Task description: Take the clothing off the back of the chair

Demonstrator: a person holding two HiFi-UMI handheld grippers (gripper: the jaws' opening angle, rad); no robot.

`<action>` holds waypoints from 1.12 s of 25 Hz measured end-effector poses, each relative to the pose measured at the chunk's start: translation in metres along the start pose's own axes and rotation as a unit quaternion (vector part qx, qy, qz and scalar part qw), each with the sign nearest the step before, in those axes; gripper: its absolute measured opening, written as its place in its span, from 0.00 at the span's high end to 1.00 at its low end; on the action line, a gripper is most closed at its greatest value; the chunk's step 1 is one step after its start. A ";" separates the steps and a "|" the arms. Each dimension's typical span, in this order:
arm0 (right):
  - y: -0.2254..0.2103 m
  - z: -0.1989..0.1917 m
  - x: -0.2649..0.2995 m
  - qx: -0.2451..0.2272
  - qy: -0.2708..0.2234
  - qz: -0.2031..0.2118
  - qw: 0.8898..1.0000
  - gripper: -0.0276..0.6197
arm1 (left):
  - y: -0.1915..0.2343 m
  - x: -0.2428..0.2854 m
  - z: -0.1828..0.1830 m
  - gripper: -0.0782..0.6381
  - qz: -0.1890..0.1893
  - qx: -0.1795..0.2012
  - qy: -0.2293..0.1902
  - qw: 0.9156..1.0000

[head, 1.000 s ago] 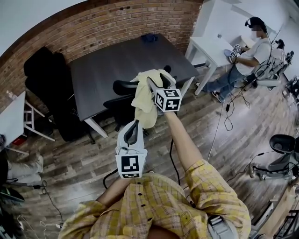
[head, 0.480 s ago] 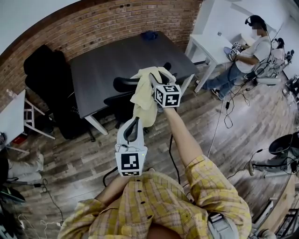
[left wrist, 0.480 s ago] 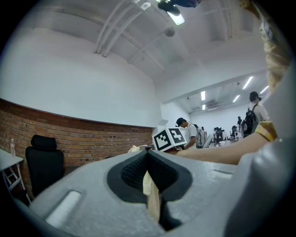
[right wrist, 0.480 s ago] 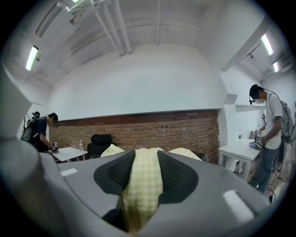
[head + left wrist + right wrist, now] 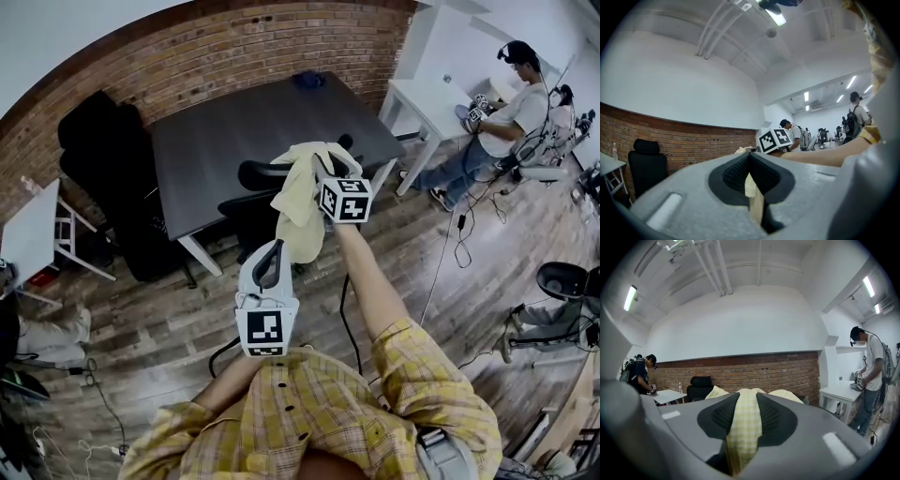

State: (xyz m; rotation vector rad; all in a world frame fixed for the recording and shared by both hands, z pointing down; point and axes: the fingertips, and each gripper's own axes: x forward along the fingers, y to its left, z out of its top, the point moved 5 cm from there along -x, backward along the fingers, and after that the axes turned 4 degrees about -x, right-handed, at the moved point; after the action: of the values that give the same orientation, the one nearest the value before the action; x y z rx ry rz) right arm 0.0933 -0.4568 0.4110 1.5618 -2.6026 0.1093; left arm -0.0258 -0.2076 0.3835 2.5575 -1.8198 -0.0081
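My right gripper (image 5: 746, 404) jaws have just been closing and now clamp a bunched fold of the pale yellow checked cloth garment (image 5: 302, 202). My left gripper (image 5: 751, 165) is pinched tight on its lower edge. The garment hangs between them over the black office chair (image 5: 242, 208), by the dark grey table (image 5: 253, 122). I can't tell if it touches the backrest.

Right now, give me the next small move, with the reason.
Probably lift both grippers up and toward you. The right gripper has jaws that have just been closing on the pale yellow checked shirt, the left gripper has its jaws pinching the shirt's edge, and the cloth hangs by the black office chair.
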 end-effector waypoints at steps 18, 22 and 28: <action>-0.006 0.056 -0.036 -0.015 -0.063 -0.016 0.998 0.79 | -0.010 0.002 -0.007 0.89 -0.025 -0.018 0.002 1.000; -0.002 0.073 -0.048 -0.020 -0.083 -0.016 0.996 0.79 | -0.012 -0.001 -0.006 0.89 -0.027 -0.019 -0.001 0.999; 0.000 0.105 -0.070 -0.037 -0.120 -0.011 0.992 0.79 | -0.018 -0.002 -0.005 0.89 -0.032 -0.019 -0.001 0.999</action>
State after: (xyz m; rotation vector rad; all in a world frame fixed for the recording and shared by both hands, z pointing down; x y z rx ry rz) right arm 0.1206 -0.4076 0.2977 1.6719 -2.7273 -0.1849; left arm -0.0091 -0.1998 0.3884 2.5895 -1.7218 -0.0459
